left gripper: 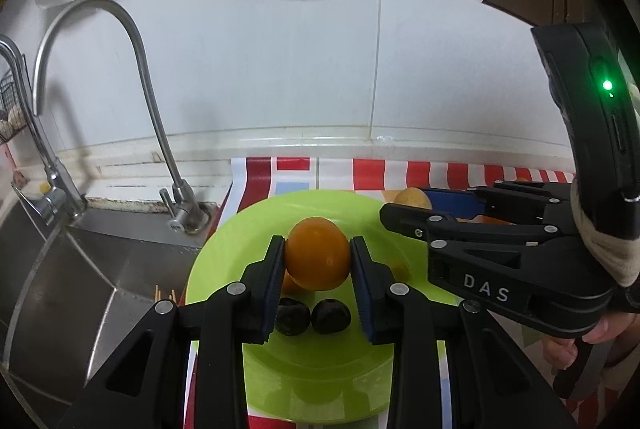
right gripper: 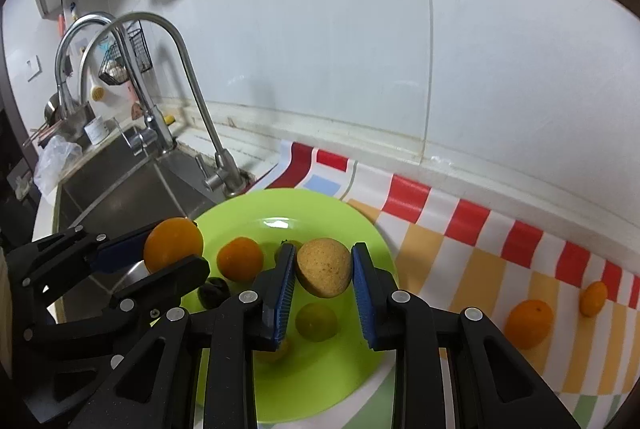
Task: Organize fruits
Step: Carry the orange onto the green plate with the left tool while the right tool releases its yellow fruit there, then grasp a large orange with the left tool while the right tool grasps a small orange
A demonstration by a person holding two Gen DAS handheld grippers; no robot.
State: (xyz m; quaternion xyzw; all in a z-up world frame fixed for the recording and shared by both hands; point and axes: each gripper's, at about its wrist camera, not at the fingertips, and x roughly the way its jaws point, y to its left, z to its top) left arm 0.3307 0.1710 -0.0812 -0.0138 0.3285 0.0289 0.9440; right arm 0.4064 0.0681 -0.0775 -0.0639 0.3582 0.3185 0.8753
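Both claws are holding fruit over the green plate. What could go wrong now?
1. The left gripper pinches a round orange only at its sides, so it might slip out and roll toward the sink beside the green plate.
2. The right gripper holds a tan fruit above a yellow-green fruit; if let go from up there, it could knock it.
3. The two grippers are close together and might bump.

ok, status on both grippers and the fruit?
Left gripper shut on orange, above green plate. Right gripper shut on tan fruit, also over plate. Two oranges left on the mat. Nothing blocking.
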